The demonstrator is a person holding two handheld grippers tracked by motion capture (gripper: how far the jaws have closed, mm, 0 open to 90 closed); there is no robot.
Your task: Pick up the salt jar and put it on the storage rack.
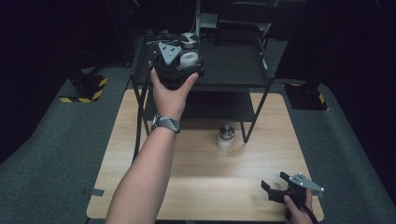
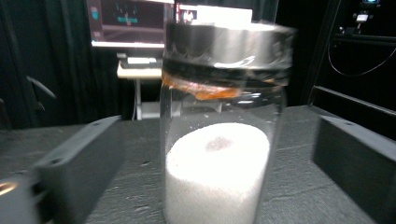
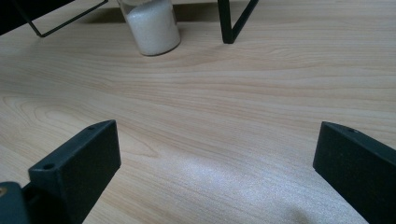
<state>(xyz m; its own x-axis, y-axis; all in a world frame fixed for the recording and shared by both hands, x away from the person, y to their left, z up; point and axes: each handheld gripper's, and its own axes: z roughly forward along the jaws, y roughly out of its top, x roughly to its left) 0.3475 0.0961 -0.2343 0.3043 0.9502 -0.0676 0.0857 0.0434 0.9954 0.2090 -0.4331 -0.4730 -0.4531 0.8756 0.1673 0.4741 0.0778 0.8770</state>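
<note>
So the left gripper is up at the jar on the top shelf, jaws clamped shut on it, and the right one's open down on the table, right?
Not quite. In the left gripper view the left gripper has its jaws open on either side of the jar, not touching it. The rest holds: the jar stands on the top shelf, and the right gripper is open at the table.

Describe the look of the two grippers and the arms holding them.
Both grippers are black. The left gripper has a grey three-cornered plate on top and a black cable trailing down from it. Its blocky black fingers have small holes near the tips. The right gripper carries a similar grey plate. The left forearm is bare, with a metal-banded wristwatch.
</note>
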